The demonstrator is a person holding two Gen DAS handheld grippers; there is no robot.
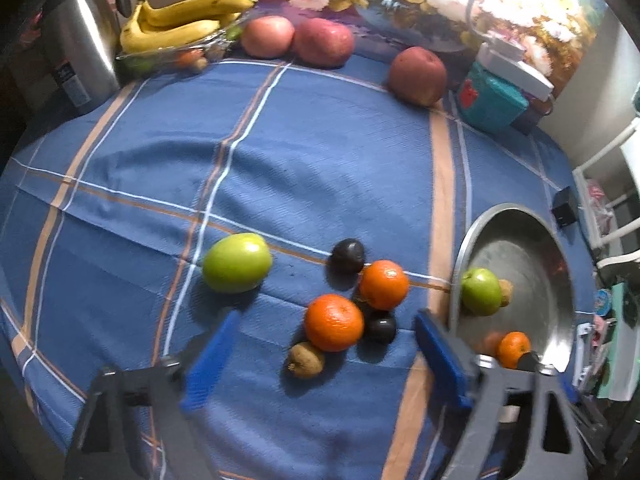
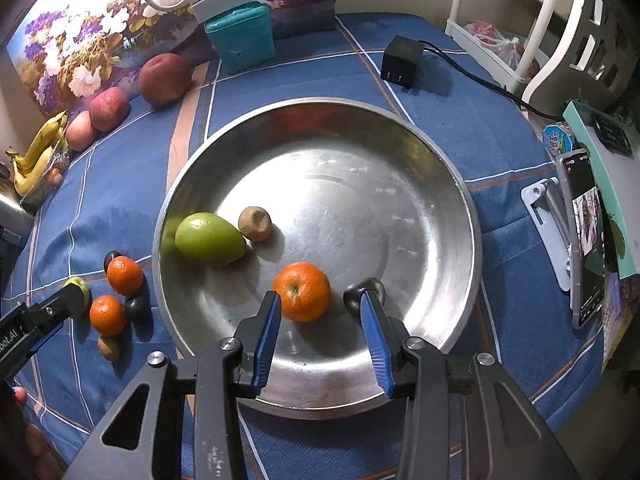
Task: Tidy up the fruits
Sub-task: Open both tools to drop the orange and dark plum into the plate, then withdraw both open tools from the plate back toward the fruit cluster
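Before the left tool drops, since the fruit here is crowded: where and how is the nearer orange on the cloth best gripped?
Grip the nearer orange across its widest middle, coming from above. It is round, so any axis holds, but a dark plum touches its right side and a kiwi sits at its lower left. The open left tool probably needs turning so its fingers land in the free gaps.

A steel kettle [image 1: 78, 40], teal box [image 2: 242, 38], black adapter [image 2: 401, 60] and propped phone [image 2: 586, 240] stood around the blue-clothed bench [image 1: 320, 140].
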